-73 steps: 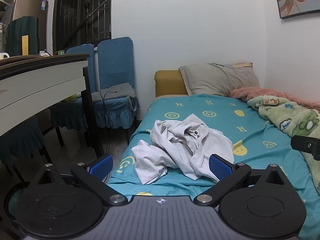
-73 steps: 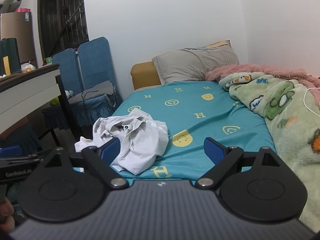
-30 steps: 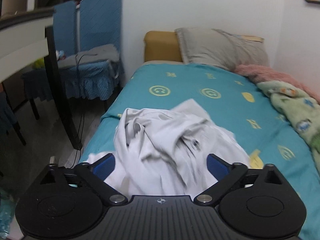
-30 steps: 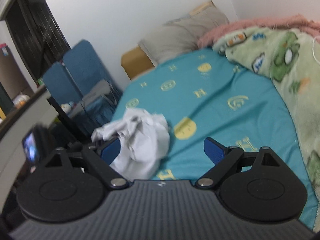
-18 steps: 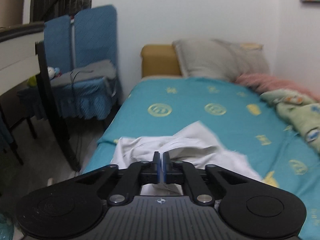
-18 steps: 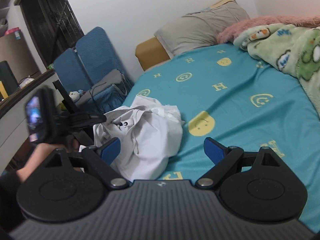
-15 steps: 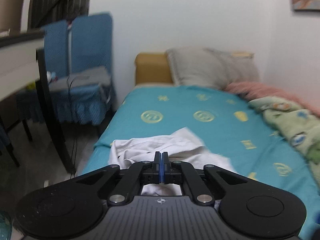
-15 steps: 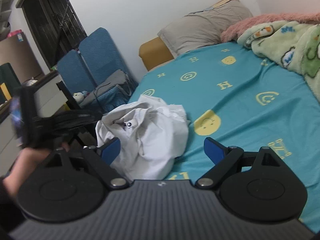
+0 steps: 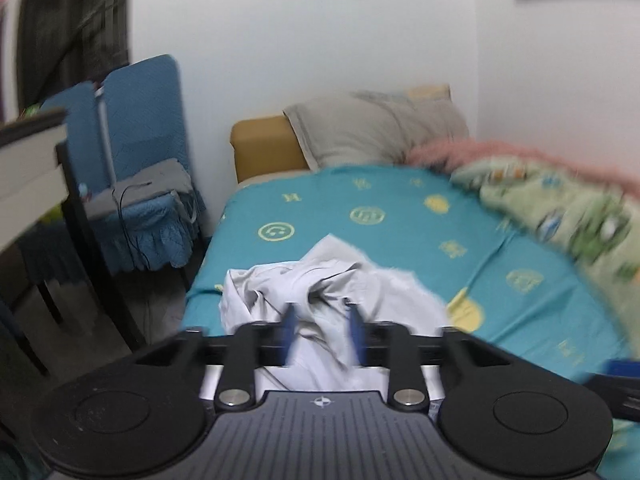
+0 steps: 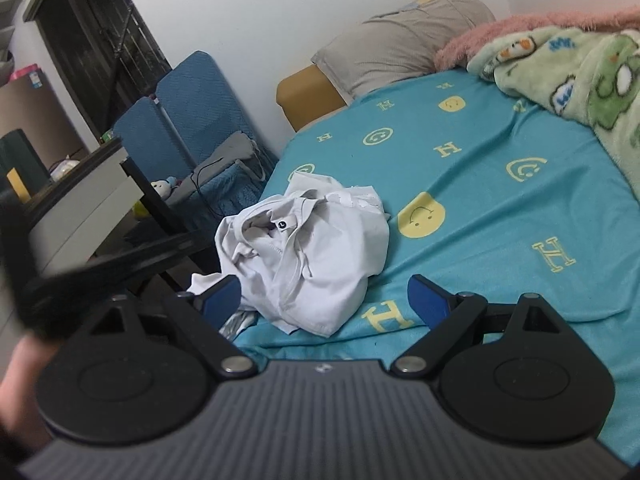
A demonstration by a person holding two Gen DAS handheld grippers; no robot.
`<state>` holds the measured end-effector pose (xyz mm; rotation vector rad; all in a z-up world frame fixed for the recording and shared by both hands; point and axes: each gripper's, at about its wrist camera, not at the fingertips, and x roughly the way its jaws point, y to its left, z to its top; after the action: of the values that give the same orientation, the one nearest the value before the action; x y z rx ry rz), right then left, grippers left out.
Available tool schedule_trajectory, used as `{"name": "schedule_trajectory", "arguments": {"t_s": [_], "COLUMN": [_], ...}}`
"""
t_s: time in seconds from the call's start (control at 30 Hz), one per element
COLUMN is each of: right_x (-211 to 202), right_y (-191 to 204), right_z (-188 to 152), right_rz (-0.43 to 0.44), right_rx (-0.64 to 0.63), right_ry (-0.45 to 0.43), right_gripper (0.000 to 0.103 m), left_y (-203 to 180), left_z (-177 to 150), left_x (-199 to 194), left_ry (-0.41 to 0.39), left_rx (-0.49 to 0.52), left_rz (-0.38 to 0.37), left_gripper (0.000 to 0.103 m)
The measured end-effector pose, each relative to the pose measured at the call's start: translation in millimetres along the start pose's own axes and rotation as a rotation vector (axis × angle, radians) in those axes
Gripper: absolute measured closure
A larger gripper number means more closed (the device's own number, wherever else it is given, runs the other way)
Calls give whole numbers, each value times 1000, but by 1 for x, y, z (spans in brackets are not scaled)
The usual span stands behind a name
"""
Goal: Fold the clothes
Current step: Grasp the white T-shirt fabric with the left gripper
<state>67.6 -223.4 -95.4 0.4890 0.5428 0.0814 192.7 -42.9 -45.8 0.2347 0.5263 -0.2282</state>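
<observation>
Jaws, left: the left gripper [image 9: 322,332] is partway apart and opening; its blue pads [image 9: 289,330] stand on either side of a bunched fold of the white shirt [image 9: 320,300], but motion blur hides whether they press on the cloth.
Jaws, right: the right gripper [image 10: 324,300] is spread wide and holds nothing; its blue pads [image 10: 424,300] hang above the near edge of the bed.
Shirt, place: the white shirt [image 10: 308,248] lies crumpled in a heap on the teal bedsheet [image 10: 480,200], at the near left corner of the bed, close to the mattress edge.
Shirt, relative to left jaws: directly ahead of and between them, the heap rising just beyond the pads.
Shirt, relative to right jaws: its lower hem sits between the two pads, nearer the left one; a loose flap hangs off the bed edge just beside that pad.
Shirt, detail: the collar faces up, with a small dark label [image 10: 282,224] showing inside it.
Left hand: a blurred hand [image 10: 20,384] and the dark body of the left gripper appear at the left edge of the right wrist view, beside the shirt.
Bed, far end: a grey pillow [image 10: 400,40] leans on a mustard headboard [image 10: 308,96]; a green cartoon blanket [image 10: 580,76] and a pink fuzzy blanket [image 10: 520,28] lie along the right side.
Beside bed: blue-covered chairs [image 10: 192,112] and a white counter [image 10: 80,200] with dark legs stand to the left.
</observation>
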Motion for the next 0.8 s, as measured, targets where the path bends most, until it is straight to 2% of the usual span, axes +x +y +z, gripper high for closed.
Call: {"name": "schedule_trajectory", "arguments": {"t_s": [0.07, 0.17, 0.2, 0.27, 0.33, 0.37, 0.43, 0.5, 0.7, 0.8], "right_x": [4, 18, 23, 36, 51, 59, 69, 77, 83, 72], "right_y": [-5, -16, -20, -24, -25, -25, -27, -30, -32, -25], "right_z": [1, 3, 3, 3, 2, 1, -3, -7, -8, -10], "right_rz": [-12, -27, -28, -24, -27, -26, -25, -28, -6, 19], "right_rx": [5, 51, 67, 74, 55, 45, 23, 17, 37, 8], "right_ry": [8, 24, 29, 35, 55, 67, 76, 86, 76, 45], "right_gripper": [11, 11, 11, 11, 11, 11, 11, 11, 11, 11], "left_y": [-3, -9, -12, -12, -7, -5, 1, 10, 13, 11], "left_z": [6, 12, 13, 11, 11, 12, 16, 21, 21, 6], "left_x": [32, 82, 99, 135, 161, 164, 152, 131, 17, -41], "left_ry": [29, 89, 118, 197, 247, 225, 157, 106, -53, -117], "left_rx": [58, 123, 142, 158, 147, 142, 87, -18, -127, -202], "left_rz": [5, 33, 57, 163, 193, 192, 177, 148, 92, 82], "left_gripper": [56, 55, 54, 56, 79, 85, 100, 101, 101, 101]}}
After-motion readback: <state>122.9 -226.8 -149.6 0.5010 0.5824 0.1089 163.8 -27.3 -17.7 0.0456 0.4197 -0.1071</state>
